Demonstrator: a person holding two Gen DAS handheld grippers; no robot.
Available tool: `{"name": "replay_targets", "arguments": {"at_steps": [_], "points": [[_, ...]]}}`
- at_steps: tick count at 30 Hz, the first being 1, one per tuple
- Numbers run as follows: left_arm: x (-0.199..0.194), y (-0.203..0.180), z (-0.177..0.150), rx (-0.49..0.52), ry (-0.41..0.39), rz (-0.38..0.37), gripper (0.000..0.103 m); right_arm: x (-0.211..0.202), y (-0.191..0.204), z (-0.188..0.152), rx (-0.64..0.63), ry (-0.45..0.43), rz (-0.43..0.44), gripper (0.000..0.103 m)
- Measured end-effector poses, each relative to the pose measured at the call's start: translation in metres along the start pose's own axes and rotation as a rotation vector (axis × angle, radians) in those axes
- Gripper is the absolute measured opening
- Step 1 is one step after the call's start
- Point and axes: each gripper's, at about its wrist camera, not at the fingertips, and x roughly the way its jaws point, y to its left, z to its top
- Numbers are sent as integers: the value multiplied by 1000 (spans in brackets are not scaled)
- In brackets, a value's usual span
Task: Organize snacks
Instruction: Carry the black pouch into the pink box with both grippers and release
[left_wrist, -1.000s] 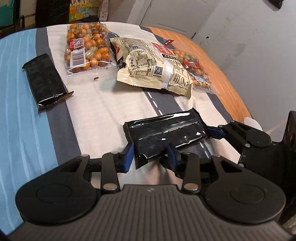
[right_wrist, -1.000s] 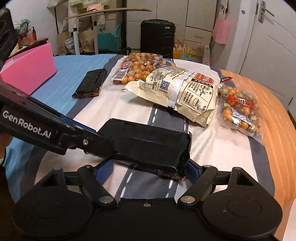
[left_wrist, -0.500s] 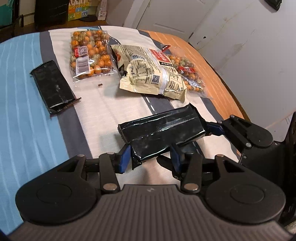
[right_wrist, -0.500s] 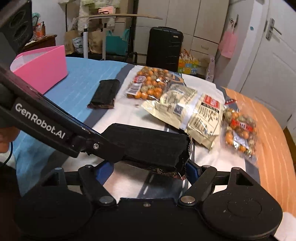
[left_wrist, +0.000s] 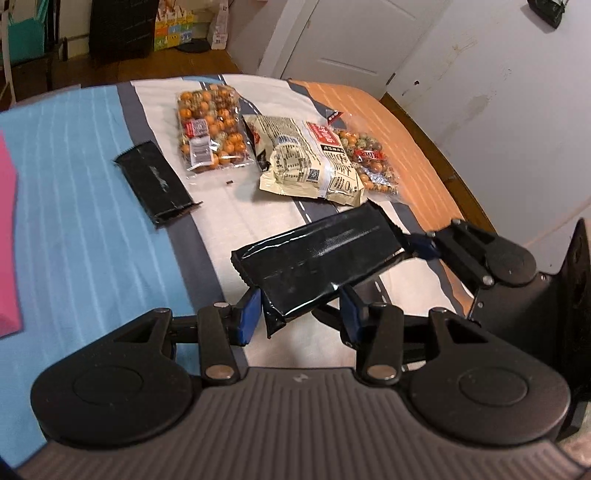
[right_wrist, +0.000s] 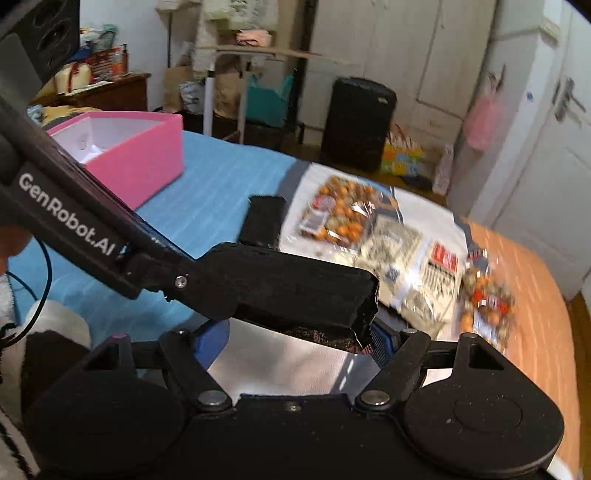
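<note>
Only the right wrist view shows the pink box (right_wrist: 122, 155), open beyond the black packet (left_wrist: 317, 258); the left view alone shows the packet's glossy top. The packet hangs above the striped cloth (left_wrist: 92, 206), nearer than the cream bag (left_wrist: 310, 162). Both tilt downward: left gripper (left_wrist: 301, 310) and right gripper (right_wrist: 295, 338) each clamp one end.

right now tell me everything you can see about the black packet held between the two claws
The black packet is a long, flat, glossy foil-like wrapper with crimped, serrated ends and some creases. It is lifted clear of the striped cloth, tilted, held at both ends: the left claw grips its near end, the right claw its far end.
</note>
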Motion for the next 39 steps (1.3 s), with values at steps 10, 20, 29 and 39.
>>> {"name": "replay_targets", "arguments": {"at_steps": [10, 20, 29, 39], "points": [[-43, 8, -6, 27, -81, 138, 44, -1, 23, 28, -111, -84, 88, 81], [-104, 34, -18, 18, -151, 260, 44, -4, 65, 66, -230, -193, 194, 80], [-163, 83, -22, -30, -221, 376, 44, 11, 115, 119, -345, -299, 301, 80], [-169, 159, -8, -37, -174, 471, 46, 89, 141, 172, -317, -300, 524, 78]]}}
